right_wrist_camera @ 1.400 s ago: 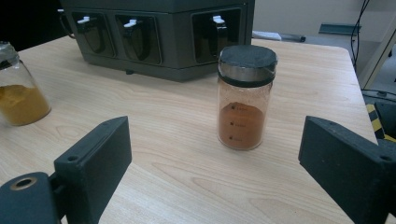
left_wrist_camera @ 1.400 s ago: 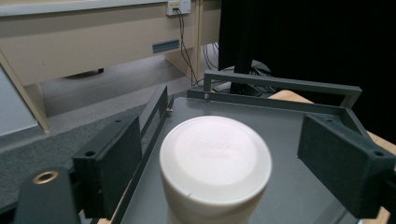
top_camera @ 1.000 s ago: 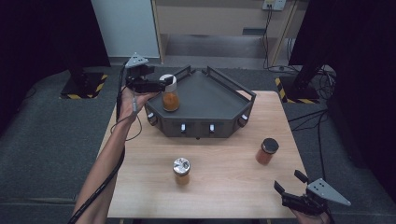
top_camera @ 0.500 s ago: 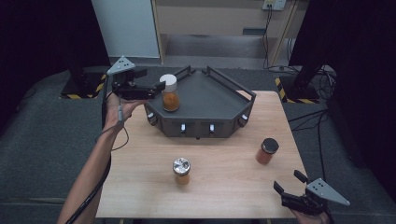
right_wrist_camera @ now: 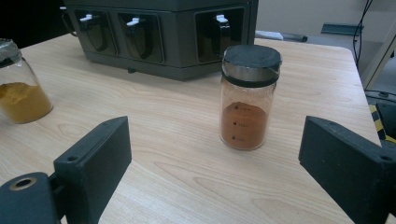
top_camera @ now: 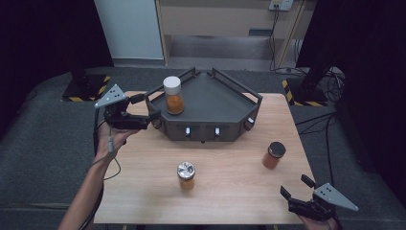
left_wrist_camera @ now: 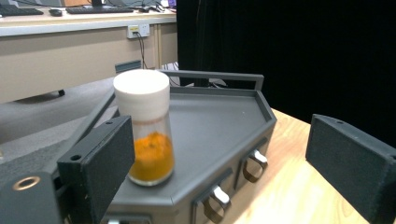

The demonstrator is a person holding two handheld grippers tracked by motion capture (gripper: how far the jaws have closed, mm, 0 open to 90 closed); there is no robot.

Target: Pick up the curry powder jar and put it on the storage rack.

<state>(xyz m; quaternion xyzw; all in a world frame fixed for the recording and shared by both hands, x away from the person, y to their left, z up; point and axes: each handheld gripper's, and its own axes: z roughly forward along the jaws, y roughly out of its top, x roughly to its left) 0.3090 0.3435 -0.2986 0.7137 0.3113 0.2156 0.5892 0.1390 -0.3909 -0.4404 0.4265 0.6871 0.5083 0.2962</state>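
Now, at the left, the left gripper (top_camera: pixel 154 116) sits beside the dark tray (top_camera: pixel 225 104), with its jaws wide apart and nothing in them. Its jaws have just been opening a little more. The white-lid jar (top_camera: pixel 173 95) of orange powder stands upright on the tray's left corner, free of the jaws. It looks like this jar has been put down, so the gripper should slide straight back and not bump it over.

Next, in the middle of the wooden table (top_camera: pixel 143 191), a silver-lid jar (top_camera: pixel 186 175) stands alone, well apart from both grippers.

Further right stands the black-lid jar (top_camera: pixel 273 155) with red-brown powder. The right gripper (top_camera: pixel 296 187) waits near the table's front right corner, jaws loose and empty, pointing at this jar. To pick it up well, it should come in level, get the jar right between the pads, then squeeze softly at the glass, below the lid.
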